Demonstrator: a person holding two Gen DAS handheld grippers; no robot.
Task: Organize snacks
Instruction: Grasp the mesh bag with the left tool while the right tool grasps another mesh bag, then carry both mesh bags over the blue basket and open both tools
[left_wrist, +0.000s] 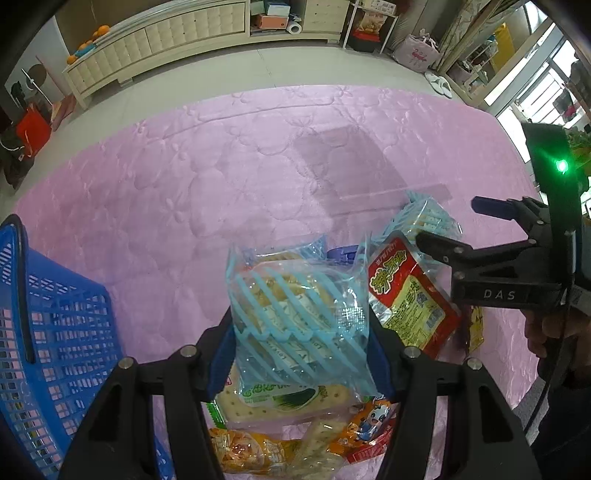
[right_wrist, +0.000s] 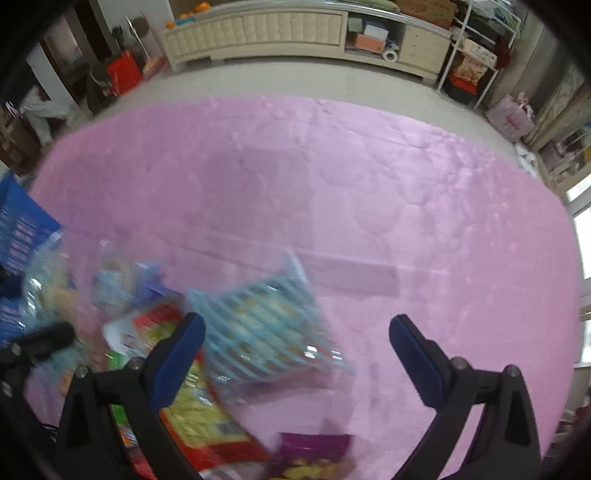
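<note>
Left gripper (left_wrist: 301, 343) is clamped on the blue-striped cracker bag (left_wrist: 295, 314), blue pads pressing both sides of the crinkly film, bag lifted a bit above the snack pile on the pink quilt (left_wrist: 184, 177). Risk no. 1, my read: that film is slick & loose, so the bag could slide out of the pads w/ any quick swing toward the blue basket (left_wrist: 55, 314), which sits well off to the left. Risk no. 2: squeeze too hard & the crackers inside probably crack. Right gripper (right_wrist: 297, 339) is wide open, nothing between its fingers, hovering over a second striped bag (right_wrist: 266, 332) and the red packet (left_wrist: 410, 295); right view is smeared, so exact contact there I can't tell. The two tools are near each other over the pile, so a bump or snagged bag corner is possible. Pose: left tool points fwd & down, bag upright-ish; right tool angles in from the right side, held by a hand (left_wrist: 546, 332) at frame edge.
</note>
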